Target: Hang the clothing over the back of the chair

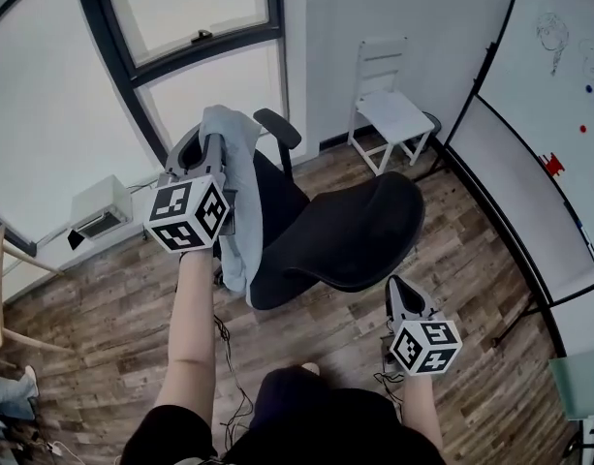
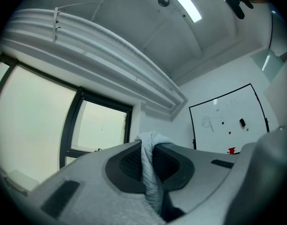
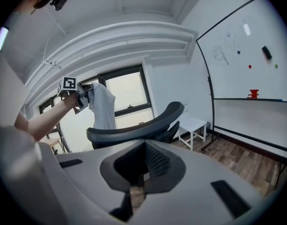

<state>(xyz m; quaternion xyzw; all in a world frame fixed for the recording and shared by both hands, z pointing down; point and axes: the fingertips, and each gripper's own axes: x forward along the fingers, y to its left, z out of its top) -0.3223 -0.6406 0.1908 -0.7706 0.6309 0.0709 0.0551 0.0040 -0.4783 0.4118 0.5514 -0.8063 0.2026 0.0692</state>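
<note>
A light grey-blue garment (image 1: 234,172) hangs from my left gripper (image 1: 211,145), which is shut on its top edge and held up over the left side of a black office chair (image 1: 350,231). In the left gripper view the cloth (image 2: 150,170) is pinched between the jaws of the left gripper (image 2: 151,159). The chair's curved backrest is the part nearest me, and its armrest (image 1: 277,124) shows behind the garment. My right gripper (image 1: 400,289) is low at the right, just in front of the backrest, shut with nothing in it. In the right gripper view the right gripper (image 3: 142,165) points at the chair (image 3: 134,132) and the hanging garment (image 3: 102,107).
A small white chair (image 1: 389,112) stands by the far wall. A whiteboard (image 1: 558,114) runs along the right side. A white box unit (image 1: 98,209) sits on the floor under the window, and cables (image 1: 229,356) trail over the wood floor by my legs.
</note>
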